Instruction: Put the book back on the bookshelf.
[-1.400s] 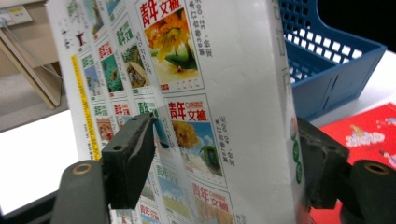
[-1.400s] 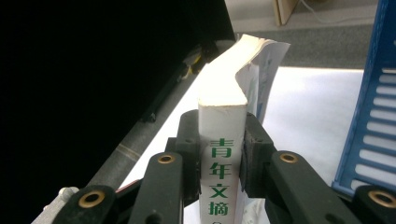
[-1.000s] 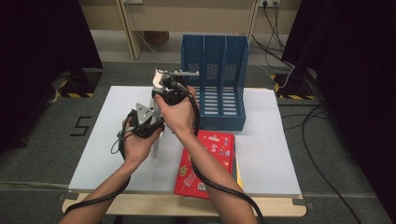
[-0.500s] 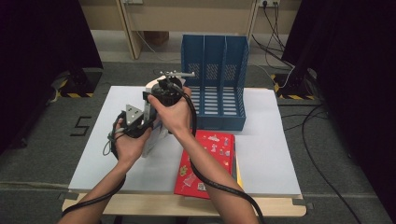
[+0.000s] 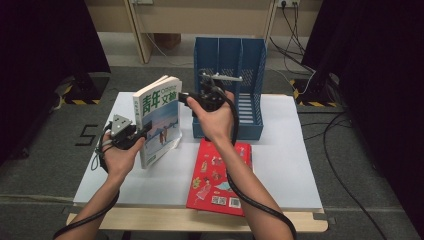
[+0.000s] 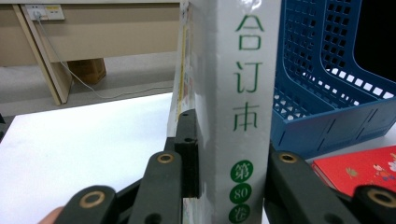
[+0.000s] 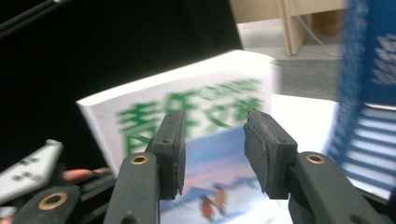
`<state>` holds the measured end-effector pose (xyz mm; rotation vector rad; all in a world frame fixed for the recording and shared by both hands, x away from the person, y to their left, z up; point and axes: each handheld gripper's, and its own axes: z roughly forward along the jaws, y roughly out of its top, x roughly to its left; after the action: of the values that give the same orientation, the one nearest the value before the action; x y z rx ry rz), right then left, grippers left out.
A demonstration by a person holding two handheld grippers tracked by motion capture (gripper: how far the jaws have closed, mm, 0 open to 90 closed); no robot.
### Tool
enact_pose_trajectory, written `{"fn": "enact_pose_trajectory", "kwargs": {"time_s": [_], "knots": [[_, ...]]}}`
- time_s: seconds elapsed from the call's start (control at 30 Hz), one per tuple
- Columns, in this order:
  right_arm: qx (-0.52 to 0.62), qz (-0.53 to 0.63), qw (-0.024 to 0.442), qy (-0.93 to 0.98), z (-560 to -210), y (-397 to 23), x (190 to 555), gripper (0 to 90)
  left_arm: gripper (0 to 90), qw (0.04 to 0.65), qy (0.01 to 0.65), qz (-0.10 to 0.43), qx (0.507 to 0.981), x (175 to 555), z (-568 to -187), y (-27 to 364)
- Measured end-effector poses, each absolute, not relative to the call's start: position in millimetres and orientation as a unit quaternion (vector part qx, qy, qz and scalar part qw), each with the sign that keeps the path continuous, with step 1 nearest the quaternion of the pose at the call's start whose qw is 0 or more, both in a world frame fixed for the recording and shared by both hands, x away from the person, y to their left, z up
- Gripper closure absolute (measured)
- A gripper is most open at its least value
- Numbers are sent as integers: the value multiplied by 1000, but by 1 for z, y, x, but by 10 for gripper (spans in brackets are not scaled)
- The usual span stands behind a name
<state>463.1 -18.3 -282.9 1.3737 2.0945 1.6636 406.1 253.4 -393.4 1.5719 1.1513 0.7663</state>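
Clamped in the left gripper (image 5: pixel 134 136) is a thick white magazine volume (image 5: pixel 159 120), held upright above the white table (image 5: pixel 295 150) with its spine gripped low down. In the left gripper view the two black jaws are pressed against either side of that spine (image 6: pixel 233 107), on which green characters and round green marks are printed. The right gripper (image 5: pixel 186 98) is held level just beside the volume's upper right edge; its jaws have just been closing a little yet are seen apart, with nothing between the pads. In the right gripper view the volume's cover (image 7: pixel 210 140) is seen beyond the gap, blurred, with green lettering above a pale blue picture.

A blue file rack (image 5: pixel 250 107) is stood at the far side of the table, divided into three upright compartments; no contents can be seen in the compartments. A red book (image 5: pixel 220 175) is laid flat on the table in front of the rack, partly under the right forearm.

From the high view the whole layout is given: volume, rack and red book side by side. From the left gripper view the perforated wall of the rack (image 6: pixel 327 84) and a corner of the red book (image 6: pixel 359 168) are shown close up, together with the spine print, which cannot be read from above.
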Motion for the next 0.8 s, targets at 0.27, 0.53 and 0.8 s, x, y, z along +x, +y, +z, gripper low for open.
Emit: {"fn": "enact_pose_trajectory", "kwargs": {"time_s": [0.27,0.53,0.8], "knots": [[503,522,92,683,-312,-79,451,583,730,506,475,311,649,385,-403,265],[531,493,100,682,-341,-112,437,579,727,508,478,313,644,368,-411,272],[561,490,99,660,-366,-143,423,578,715,507,467,326,647,358,-415,281]]}}
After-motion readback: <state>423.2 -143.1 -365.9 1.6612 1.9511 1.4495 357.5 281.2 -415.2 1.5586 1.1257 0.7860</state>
